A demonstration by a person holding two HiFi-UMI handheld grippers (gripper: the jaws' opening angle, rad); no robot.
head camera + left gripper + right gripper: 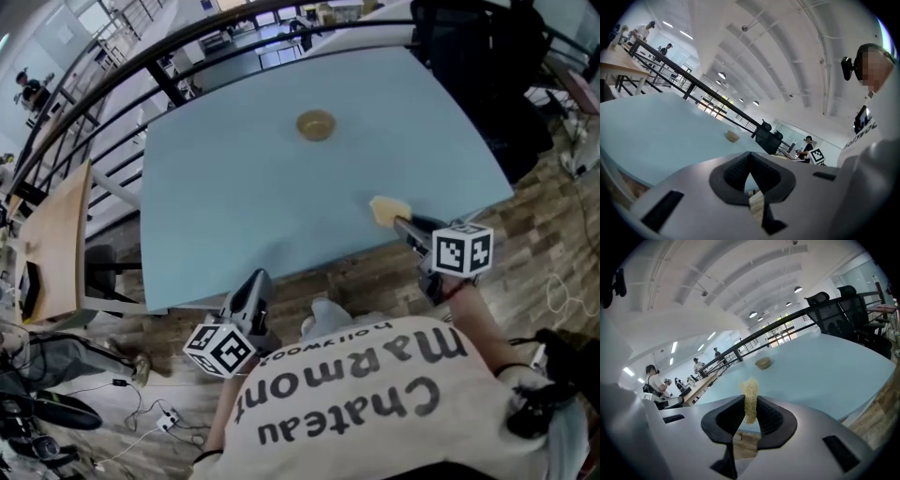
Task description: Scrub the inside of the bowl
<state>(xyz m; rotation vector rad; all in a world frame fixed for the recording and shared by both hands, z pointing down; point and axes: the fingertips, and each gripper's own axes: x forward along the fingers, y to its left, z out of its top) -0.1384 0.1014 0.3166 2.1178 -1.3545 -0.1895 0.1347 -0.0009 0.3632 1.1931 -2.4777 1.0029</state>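
I am looking down on the pale blue table (234, 187), and the bowl (316, 125) is sitting alone on it toward the far side, at about twelve o'clock from where I am standing. It is resting upright, with nothing touching it.

My right gripper (405, 225) is hanging over the near edge of the table, at roughly five o'clock from the bowl and well apart from it. Its jaws are pinching a yellow fibrous scrubber (750, 399), which is sticking up out of the pads and pointing toward the bowl at about one o'clock in the right gripper view.

My left gripper (258, 279) is waiting off the table's near edge, at around seven o'clock from the bowl. Its jaws are pressed together with nothing between them.

I am judging the job as barely started. The scrubber is in hand, but no scrubbing is showing yet. I am expecting the reach across to the bowl, perhaps a steadying hold on it, and the scrubbing inside all to be left.
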